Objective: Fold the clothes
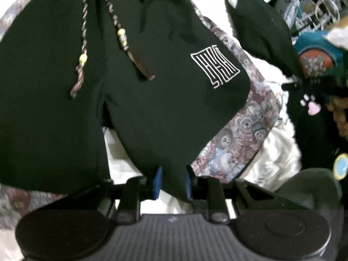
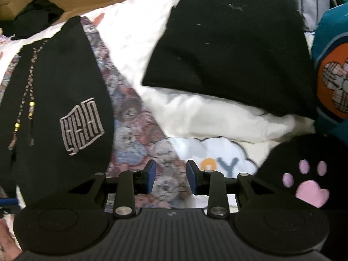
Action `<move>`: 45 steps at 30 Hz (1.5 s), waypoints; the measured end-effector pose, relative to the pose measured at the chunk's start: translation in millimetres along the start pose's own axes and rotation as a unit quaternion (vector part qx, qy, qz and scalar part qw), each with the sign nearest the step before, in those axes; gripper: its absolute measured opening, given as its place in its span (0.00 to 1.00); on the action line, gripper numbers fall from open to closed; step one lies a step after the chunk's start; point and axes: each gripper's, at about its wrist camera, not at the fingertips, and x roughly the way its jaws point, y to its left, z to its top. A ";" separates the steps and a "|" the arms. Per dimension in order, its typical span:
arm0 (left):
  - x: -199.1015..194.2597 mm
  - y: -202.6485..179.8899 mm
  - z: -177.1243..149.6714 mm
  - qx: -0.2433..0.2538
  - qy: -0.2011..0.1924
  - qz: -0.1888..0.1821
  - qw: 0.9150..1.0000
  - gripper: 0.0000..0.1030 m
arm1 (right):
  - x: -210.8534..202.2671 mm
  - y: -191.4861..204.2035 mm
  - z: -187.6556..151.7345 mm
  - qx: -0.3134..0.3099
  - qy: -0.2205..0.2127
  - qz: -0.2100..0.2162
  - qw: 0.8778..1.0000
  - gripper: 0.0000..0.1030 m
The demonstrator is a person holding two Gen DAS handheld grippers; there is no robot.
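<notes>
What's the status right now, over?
Left gripper has a fold of the black shorts between its pads. Right gripper open, empty, above teddy-print fabric. Nothing in the way.

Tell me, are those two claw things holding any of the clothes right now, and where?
The left gripper pinches the black shorts by a fold at the hem of one leg. The right gripper holds nothing; its pads stand apart over the teddy-bear print cloth.

Black shorts (image 1: 65, 87) cropped at the edge

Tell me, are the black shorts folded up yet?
Not yet. The black shorts lie spread out, both legs and the drawstrings showing, one hem between the left gripper pads.
</notes>
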 end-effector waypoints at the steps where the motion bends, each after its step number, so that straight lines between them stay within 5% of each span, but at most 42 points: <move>1: 0.9 -3.2 0.9 0.009 -0.005 0.008 1.000 0.22 | 0.1 1.2 0.7 0.005 -0.001 0.010 1.000 0.34; 9: 14.5 -17.5 10.0 0.033 -0.009 -0.021 0.999 0.22 | 16.4 31.8 7.9 -0.001 0.006 0.034 0.999 0.34; 19: 50.3 -26.5 -19.6 0.024 0.073 -0.037 0.996 0.20 | 54.9 31.9 -16.2 0.003 0.068 0.006 0.998 0.34; 28: 53.4 -38.1 -32.8 0.032 0.111 -0.032 0.993 0.23 | 48.7 34.1 -28.4 -0.003 0.083 -0.009 0.996 0.47; 31: 47.5 -42.5 -32.8 0.035 0.113 -0.030 0.993 0.31 | 39.3 34.4 -32.7 -0.006 0.085 -0.014 0.996 0.49; 35: 32.2 -46.7 -26.7 0.038 0.096 -0.024 0.994 0.61 | 26.4 32.7 -33.6 -0.009 0.079 -0.011 0.997 0.52; 45: -52.3 -36.1 20.2 0.037 0.040 -0.010 0.998 0.75 | -22.4 34.3 -26.7 -0.010 0.030 0.010 0.999 0.75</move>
